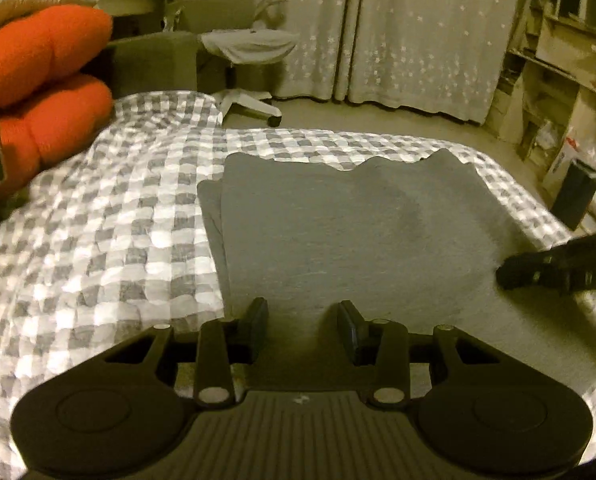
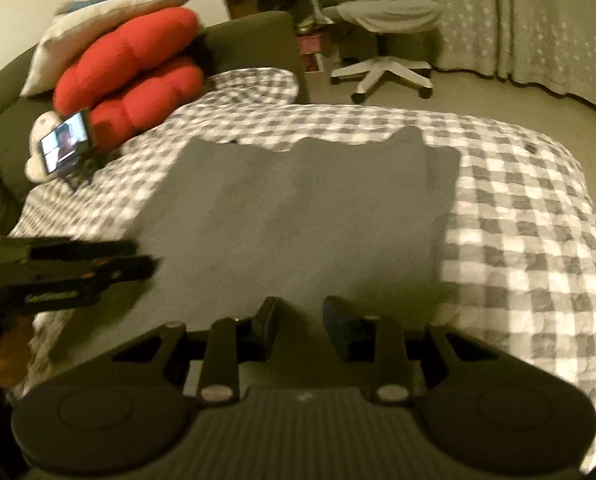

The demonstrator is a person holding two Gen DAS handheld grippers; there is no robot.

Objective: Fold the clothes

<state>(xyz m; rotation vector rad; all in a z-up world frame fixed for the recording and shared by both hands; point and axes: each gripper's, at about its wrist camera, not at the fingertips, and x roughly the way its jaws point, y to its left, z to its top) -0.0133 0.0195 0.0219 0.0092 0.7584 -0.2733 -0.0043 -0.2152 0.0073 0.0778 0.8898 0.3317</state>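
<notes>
1. One grey garment (image 1: 337, 232) lies folded flat on the checked bedspread (image 1: 118, 220), near its front edge.
2. Left gripper (image 1: 302, 322): jaws apart above the garment's near edge, nothing clamped between them.
3. Right gripper (image 2: 299, 320): jaws apart too, gripping nothing.
4. Two red cushions (image 2: 130, 68) are stacked beside one lit phone (image 2: 66, 144).
5. One white swivel chair (image 2: 381, 40) stands behind.
6. No writing is legible.

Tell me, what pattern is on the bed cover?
Grey and white checks on the bed cover, clearest in the right wrist view.
</notes>
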